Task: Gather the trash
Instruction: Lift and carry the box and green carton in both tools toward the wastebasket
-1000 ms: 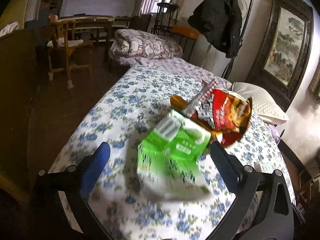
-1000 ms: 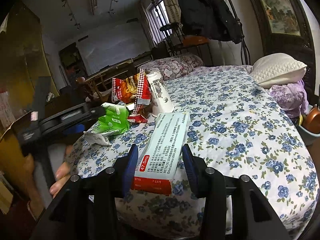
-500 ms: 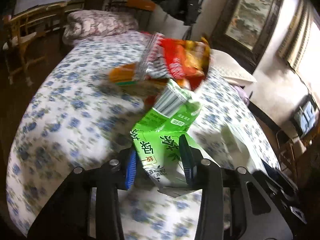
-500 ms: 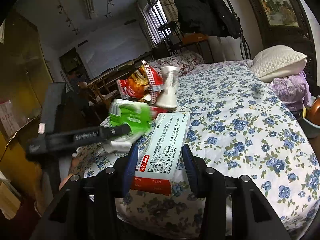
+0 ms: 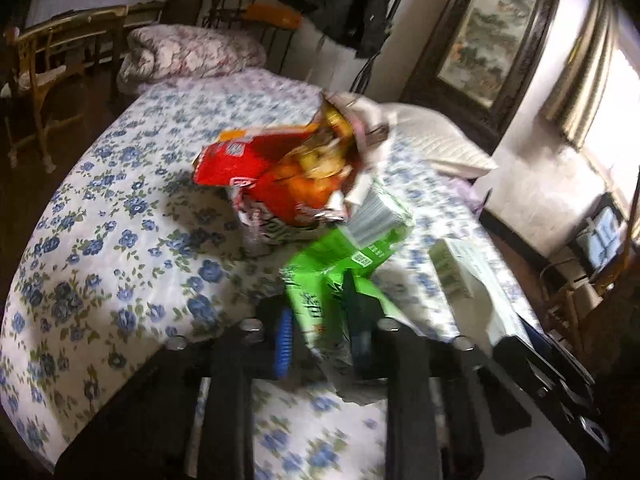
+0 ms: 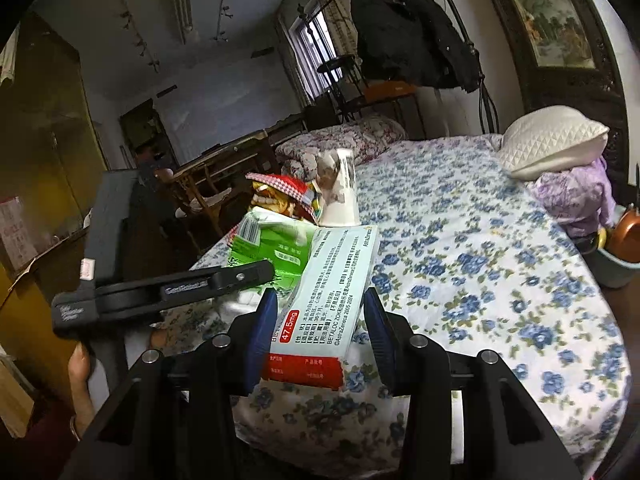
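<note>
**Green wrapper pinched, box already in hand**

My left gripper (image 5: 320, 330), low in the middle of the left wrist view, has just been closing and its jaws now pinch the near end of the green wrapper (image 5: 340, 264). The wrapper is thin and crumpled, so I judge the grip sits only on a fold. To do this well I should lift slowly and straight up and watch that the foil does not slide out between the pads. Its far end lies against the red snack bag (image 5: 280, 184), just above it in the frame, so a quick pull may drag that bag along or tip it.

The paper cup (image 6: 340, 196) stands right of the red bag in the right wrist view, touching or nearly touching it; I cannot tell which. It looks light enough to topple.

My right gripper (image 6: 320, 328), bottom centre of its own view, is partly closed and clamped on the sides of the medicine box (image 6: 332, 292), which sticks forward over the bed (image 6: 500, 280). The box's far end is near the wrapper, so I must keep that hand quiet while the left one lifts.

Further right lie the pillow (image 6: 552, 144) and a purple cloth (image 6: 576, 196), well clear of the work.
</note>
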Tool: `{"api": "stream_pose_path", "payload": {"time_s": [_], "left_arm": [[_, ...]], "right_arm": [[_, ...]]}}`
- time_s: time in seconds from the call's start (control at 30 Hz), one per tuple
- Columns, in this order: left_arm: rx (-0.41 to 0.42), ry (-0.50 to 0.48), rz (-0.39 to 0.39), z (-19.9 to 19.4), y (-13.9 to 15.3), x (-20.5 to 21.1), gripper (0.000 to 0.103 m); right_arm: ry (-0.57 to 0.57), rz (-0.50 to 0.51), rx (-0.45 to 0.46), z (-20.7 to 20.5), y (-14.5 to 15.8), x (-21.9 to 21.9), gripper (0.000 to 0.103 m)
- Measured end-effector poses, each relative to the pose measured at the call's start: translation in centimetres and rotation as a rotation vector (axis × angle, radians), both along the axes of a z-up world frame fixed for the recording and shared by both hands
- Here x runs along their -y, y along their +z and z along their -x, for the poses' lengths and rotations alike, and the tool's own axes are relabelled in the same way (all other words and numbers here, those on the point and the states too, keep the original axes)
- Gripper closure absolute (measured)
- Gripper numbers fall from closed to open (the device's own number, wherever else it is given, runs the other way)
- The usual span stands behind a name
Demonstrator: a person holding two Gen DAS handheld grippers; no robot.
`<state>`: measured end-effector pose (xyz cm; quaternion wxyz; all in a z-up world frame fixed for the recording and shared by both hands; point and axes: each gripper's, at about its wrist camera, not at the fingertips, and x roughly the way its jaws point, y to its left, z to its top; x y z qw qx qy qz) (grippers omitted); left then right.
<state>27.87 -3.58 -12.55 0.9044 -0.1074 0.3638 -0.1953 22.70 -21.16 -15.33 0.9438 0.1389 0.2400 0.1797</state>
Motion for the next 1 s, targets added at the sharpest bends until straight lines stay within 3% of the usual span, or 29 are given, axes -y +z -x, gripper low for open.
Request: {"api": "stream_pose_path", "payload": {"time_s": [0.13,0.43,0.67,0.8,1.0], "left_arm": [[0.014,0.016,0.019,2.1,0.3,-0.4,0.086],[0.022,0.015,0.029,5.6,1.5,-0.3,0.089],[-0.01,0.009,0.011,5.1,0.9,0.7,0.088],[-0.034,0.019,-0.006,4.1,-0.1,1.6,0.079],[-0.035,0.003,0.044,3.9,0.1,1.8,0.088]], "right_arm": [[-0.008,0.024,0.011,0.8,1.4,0.6,0.059],[-0.026,-0.037,0.012,1.3,4.4,2.7,0.059],[-0.033,-0.107,-0.033,1.2,6.0,5.1,0.059],[-0.048,-0.033,-0.057,2.8,6.0,7.0,0.059],[-0.183,0.051,-0.101,8.9,3.6,13.2,0.059]]}}
